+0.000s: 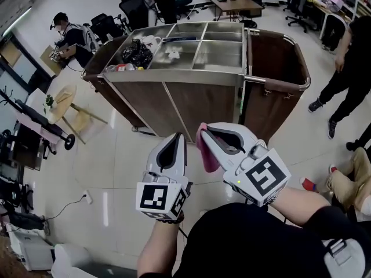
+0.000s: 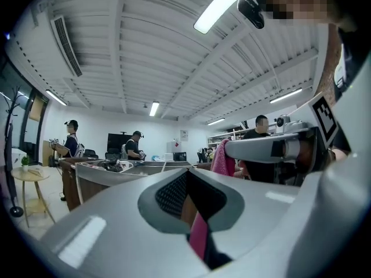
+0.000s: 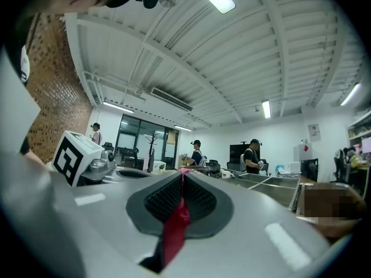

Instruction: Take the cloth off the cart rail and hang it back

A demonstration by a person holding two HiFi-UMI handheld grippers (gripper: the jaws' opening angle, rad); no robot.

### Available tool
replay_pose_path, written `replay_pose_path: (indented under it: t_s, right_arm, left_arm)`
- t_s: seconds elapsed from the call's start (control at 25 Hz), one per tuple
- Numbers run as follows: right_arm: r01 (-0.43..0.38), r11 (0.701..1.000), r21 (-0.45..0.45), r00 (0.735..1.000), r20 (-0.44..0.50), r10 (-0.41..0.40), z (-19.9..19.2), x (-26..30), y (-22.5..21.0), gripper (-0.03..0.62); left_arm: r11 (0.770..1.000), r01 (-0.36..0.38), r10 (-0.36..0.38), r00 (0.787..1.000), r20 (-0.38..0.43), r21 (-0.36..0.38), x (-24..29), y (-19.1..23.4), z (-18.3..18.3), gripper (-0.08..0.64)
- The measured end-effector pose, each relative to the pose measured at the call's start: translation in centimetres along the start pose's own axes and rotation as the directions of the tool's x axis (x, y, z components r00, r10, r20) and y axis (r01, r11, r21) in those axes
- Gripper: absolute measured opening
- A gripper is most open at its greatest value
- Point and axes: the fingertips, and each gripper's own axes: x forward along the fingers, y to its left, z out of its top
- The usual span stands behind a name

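Since the right gripper (image 1: 203,127) clamps the pink fabric cloth (image 1: 207,153) by one edge, it drapes free for rehanging. Left gripper (image 1: 177,136), at its 9 o'clock: jaws ajar, empty.

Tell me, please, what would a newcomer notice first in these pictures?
The pink cloth stands out first: it is pinched in the shut jaws of the right gripper, low in the middle of the head view. Just beyond it stands the large cart, with wooden sides and a steel top divided into compartments.
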Motion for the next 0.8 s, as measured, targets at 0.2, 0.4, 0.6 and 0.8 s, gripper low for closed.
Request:
replay_pose_path:
  t_s: [0.2, 0.4, 0.6, 0.8]
  right_arm:
    - [-0.044, 0.998, -0.046, 0.999, 0.028, 0.045, 0.8, 5.1, 4.1, 0.005]
    - [-0.093, 0.996, 0.005, 0.996, -0.006, 0.093, 0.3, 9.9, 8.3, 0.005]
    - [-0.151, 0.988, -0.008, 0.988, -0.009, 0.151, 0.4, 14.0, 11.7, 0.005]
    - [-0.219, 0.971, -0.1, 0.972, 0.062, 0.225, 0.7, 17.9, 13.6, 0.005]
  left_arm:
    - [0.998, -0.065, 0.064, 0.998, 0.007, 0.004, -4.1, 6.1, 1.1, 0.003]
    - [0.994, -0.11, 0.11, 0.994, -0.001, 0.022, -7.8, 11.2, 1.3, 0.003]
    - [0.983, -0.185, 0.185, 0.983, -0.007, 0.017, -11.2, 15.7, 1.5, 0.003]
    - [0.971, -0.236, 0.236, 0.972, -0.005, 0.026, -13.2, 19.2, 1.4, 0.003]
